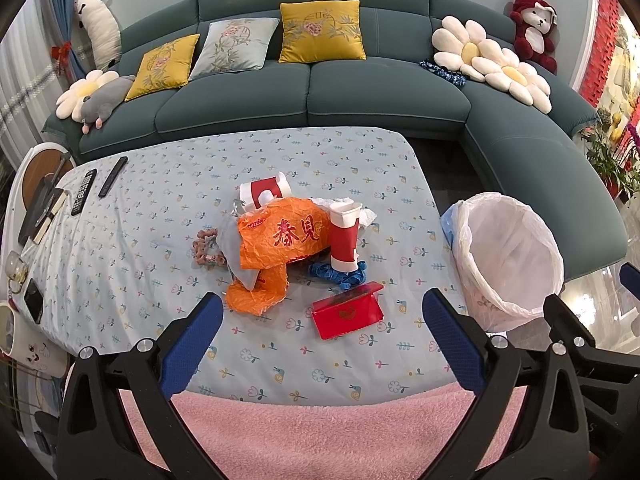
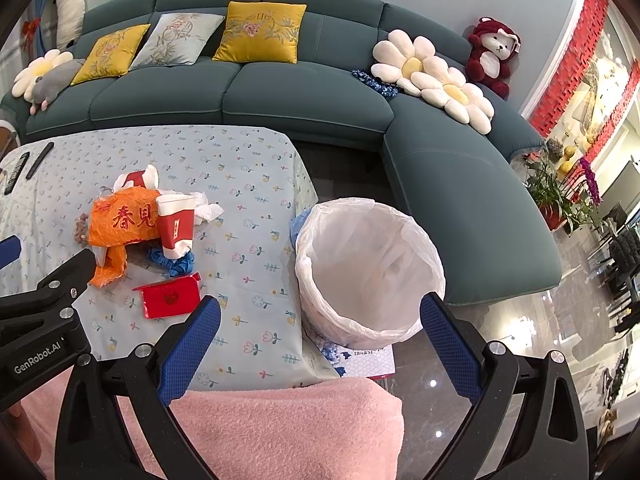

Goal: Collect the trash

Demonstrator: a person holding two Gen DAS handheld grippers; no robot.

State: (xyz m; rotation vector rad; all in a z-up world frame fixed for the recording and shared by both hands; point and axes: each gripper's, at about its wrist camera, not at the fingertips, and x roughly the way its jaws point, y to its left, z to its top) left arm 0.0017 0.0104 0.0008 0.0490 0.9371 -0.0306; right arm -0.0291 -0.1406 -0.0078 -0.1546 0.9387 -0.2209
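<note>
A heap of trash lies mid-table: an orange plastic bag (image 1: 280, 236) (image 2: 120, 224), a red and white paper cup (image 1: 344, 236) (image 2: 176, 224) standing upright, a second cup (image 1: 264, 192) on its side behind, white tissue (image 1: 366, 216), blue crumpled material (image 1: 340, 274) and a red box (image 1: 346, 312) (image 2: 170, 296) nearest me. A bin lined with a white bag (image 1: 508, 256) (image 2: 368, 268) stands off the table's right edge. My left gripper (image 1: 322, 340) is open, short of the red box. My right gripper (image 2: 320, 344) is open, in front of the bin.
Two remote controls (image 1: 96, 184) lie at the table's far left corner, a phone (image 1: 34, 300) and a glass (image 1: 16, 268) at the left edge. A teal sofa (image 1: 320, 92) with cushions curves behind and to the right. Pink towelling (image 1: 320, 432) lies just below both grippers.
</note>
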